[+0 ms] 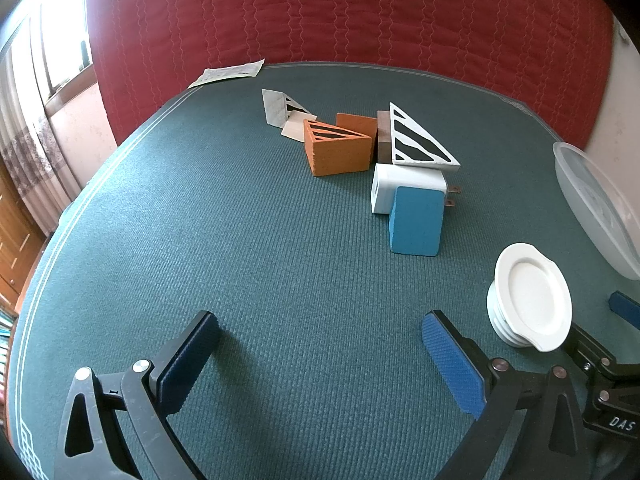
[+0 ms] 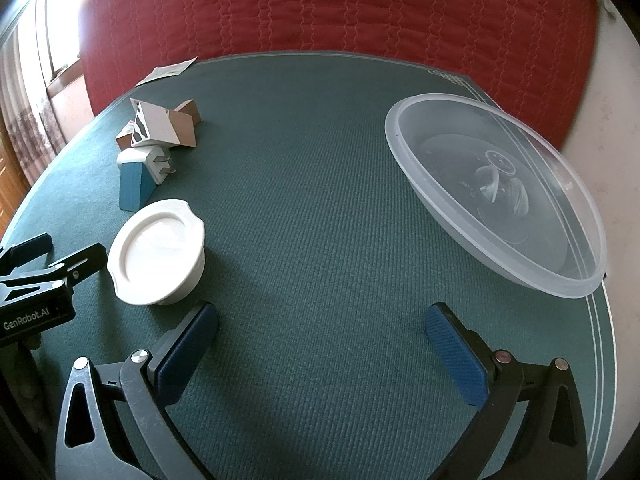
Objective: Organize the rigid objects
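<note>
Green mat (image 1: 240,240) — blocks (image 1: 340,148), bowl (image 2: 500,196)

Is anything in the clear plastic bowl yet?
Empty. Through the clear plastic bowl only its own moulded base shows; the blocks sit outside on the table.

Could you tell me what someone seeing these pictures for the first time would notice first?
Most striking is the cluster of blocks at the far middle of the green table: an orange wedge with black stripes, a white striped triangle, and a blue block leaning against a white charger. Nearer, a white round lid sits between the open left gripper and right gripper; a clear plastic bowl lies tilted at the table's right edge.
</note>
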Available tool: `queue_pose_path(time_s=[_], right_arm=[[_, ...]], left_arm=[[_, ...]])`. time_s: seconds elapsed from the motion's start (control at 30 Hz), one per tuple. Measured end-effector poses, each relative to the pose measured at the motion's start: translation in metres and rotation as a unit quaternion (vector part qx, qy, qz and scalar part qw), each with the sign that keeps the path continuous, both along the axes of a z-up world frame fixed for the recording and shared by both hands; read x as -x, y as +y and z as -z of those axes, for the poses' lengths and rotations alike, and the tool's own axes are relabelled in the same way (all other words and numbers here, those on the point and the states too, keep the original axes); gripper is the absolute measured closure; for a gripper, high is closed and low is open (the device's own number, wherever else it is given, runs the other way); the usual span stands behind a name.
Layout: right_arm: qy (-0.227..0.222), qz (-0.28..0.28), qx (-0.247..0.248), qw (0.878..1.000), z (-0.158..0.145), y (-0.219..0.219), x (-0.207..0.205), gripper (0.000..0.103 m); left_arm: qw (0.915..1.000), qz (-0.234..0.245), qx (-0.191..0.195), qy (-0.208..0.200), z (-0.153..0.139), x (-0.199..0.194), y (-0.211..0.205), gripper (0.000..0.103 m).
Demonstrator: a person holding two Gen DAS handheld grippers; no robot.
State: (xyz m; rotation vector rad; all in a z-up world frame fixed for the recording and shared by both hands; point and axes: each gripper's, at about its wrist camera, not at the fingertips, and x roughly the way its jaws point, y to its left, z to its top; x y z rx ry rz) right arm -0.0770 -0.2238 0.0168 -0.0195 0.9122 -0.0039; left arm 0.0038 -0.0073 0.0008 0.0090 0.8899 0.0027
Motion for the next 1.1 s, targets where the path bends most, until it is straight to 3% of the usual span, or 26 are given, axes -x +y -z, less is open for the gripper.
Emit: queue_pose_path(time_s=[1.1], right_arm=[[0.006, -0.009, 0.003, 1.0, -0.0015, 0.0063, -0.0044, 0.0]], left_arm=[[1.0, 0.005, 0.003, 0.0, 0.0004, 0.0018, 0.0047, 0.0]])
